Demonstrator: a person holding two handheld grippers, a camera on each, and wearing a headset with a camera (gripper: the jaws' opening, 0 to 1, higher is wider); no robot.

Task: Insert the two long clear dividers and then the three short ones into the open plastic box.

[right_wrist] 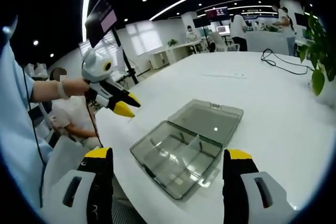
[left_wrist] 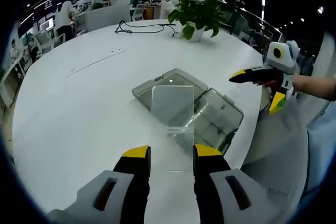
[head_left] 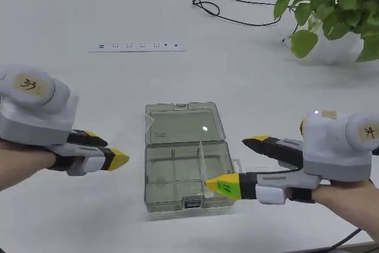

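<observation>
The left hand point(head_left: 18, 161) comes in low from the left edge of the head view. It carries the left gripper point(head_left: 111, 151) roughly level, pointing right toward the open plastic box point(head_left: 159, 176) and stopping well short of it. The right hand point(head_left: 346, 197) comes in from the right with the right gripper point(head_left: 238, 163) pointing left, rolled so that one jaw lies above and behind the other.

The box sits on the white table point(head_left: 71, 87) at the near middle, between the two grippers. Its lid point(head_left: 183, 124) is folded back flat on the side away from the person. One seated divider point(head_left: 201, 161) stands upright in the tray, running front to back a little right of the middle. Farther back lie a white power strip point(head_left: 136, 46) and a looped black cable point(head_left: 228, 4). A potted plant point(head_left: 331, 10) stands at the far right, and all three are well apart from the box.

The left gripper's jaws are drawn in on a held divider point(left_wrist: 173, 114), a clear sheet pinched by its two side edges just behind the yellow tips. The sheet sticks out forward past them (in the left gripper view it overlaps the box beyond). The right gripper's jaws are spread wide and hold nothing. In the right gripper view the tray lies between and just past the tips. In the head view the lower jaw's tip lies over the box's near right corner, and I cannot tell whether it touches.
</observation>
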